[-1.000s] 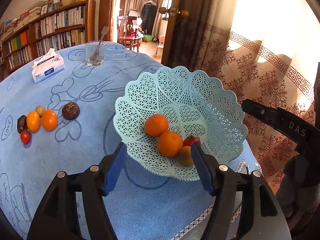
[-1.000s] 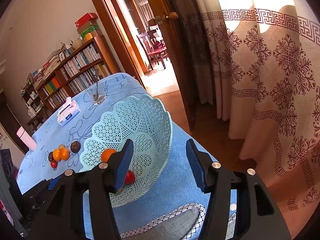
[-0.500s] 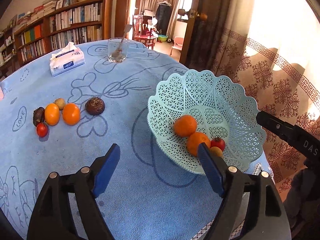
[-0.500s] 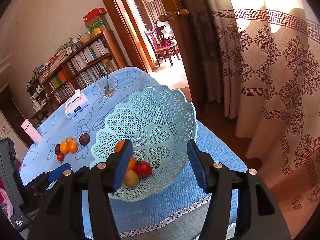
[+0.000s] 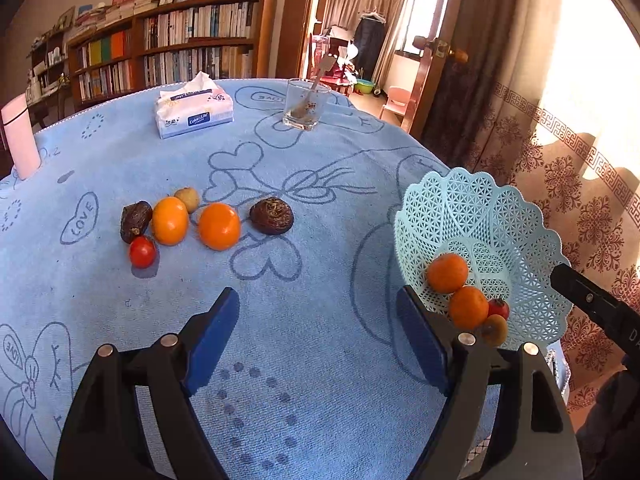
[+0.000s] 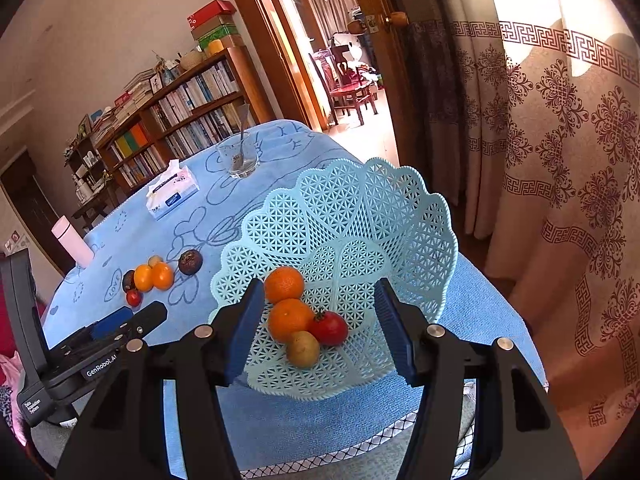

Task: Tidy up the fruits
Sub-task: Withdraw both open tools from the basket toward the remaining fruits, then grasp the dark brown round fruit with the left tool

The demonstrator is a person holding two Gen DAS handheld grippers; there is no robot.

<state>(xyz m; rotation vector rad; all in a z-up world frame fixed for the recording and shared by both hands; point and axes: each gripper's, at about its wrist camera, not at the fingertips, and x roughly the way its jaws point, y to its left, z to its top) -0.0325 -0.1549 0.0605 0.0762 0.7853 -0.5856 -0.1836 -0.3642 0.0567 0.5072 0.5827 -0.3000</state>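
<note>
The step in hand looks like the way back from the basket (image 5: pixel 480 216) to fetch the next fruit; the left gripper (image 5: pixel 318 338) hangs over bare blue cloth of the counter (image 5: pixel 320 420), its fingers wide and empty, having just been opening with nothing between them; the right gripper (image 6: pixel 320 328) waits in front of the basket with fingers half spread and holding nothing. The next move, I judge, calls for bringing the left fingers over one loose fruit, perhaps the near orange (image 5: pixel 219 226), and closing softly, because round fruit can roll away. The loose fruits lie in a small group well apart from the basket: two oranges, a red tomato (image 5: pixel 142 252), a small yellowish fruit and two dark wrinkled ones; in the basket lie two oranges, one tomato and one yellowish fruit, touching each other.
</note>
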